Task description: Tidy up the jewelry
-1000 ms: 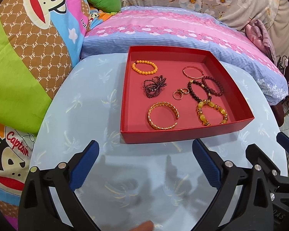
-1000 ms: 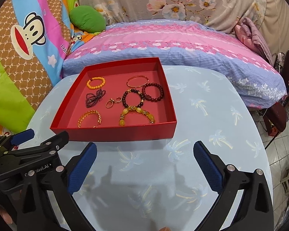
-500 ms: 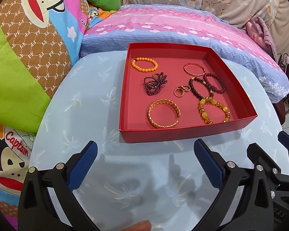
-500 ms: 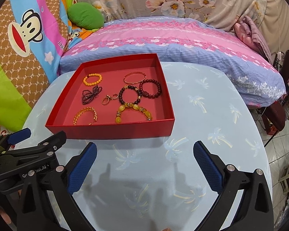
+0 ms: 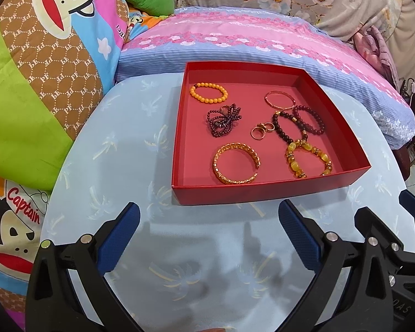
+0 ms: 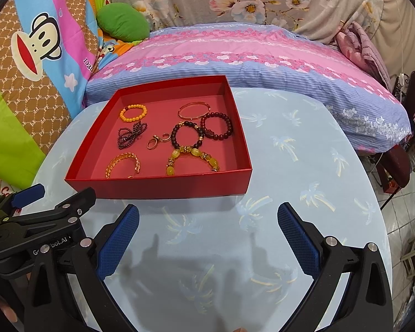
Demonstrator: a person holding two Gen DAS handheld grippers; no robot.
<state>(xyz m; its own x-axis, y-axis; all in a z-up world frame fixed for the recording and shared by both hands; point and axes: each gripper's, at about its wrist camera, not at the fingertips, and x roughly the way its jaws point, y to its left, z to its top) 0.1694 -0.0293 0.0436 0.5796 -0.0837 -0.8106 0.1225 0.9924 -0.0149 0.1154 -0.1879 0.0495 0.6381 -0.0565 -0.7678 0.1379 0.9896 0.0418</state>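
Right now the red tray (image 5: 262, 192) sits on the bench (image 5: 119, 138) straight ahead of the left gripper (image 5: 209, 238), and ahead and off to the left of the right gripper (image 6: 207, 233). Both grippers are wide open and hold nothing. The left one is nearer, I think, and the gold cuff (image 5: 236, 163) lies just past the tray's near wall, its gap turned to the right.

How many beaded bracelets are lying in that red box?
5: orange bracelet far left, purple bundle below it, two dark bracelets overlapping right, yellow bracelet near right. None seem hidden.
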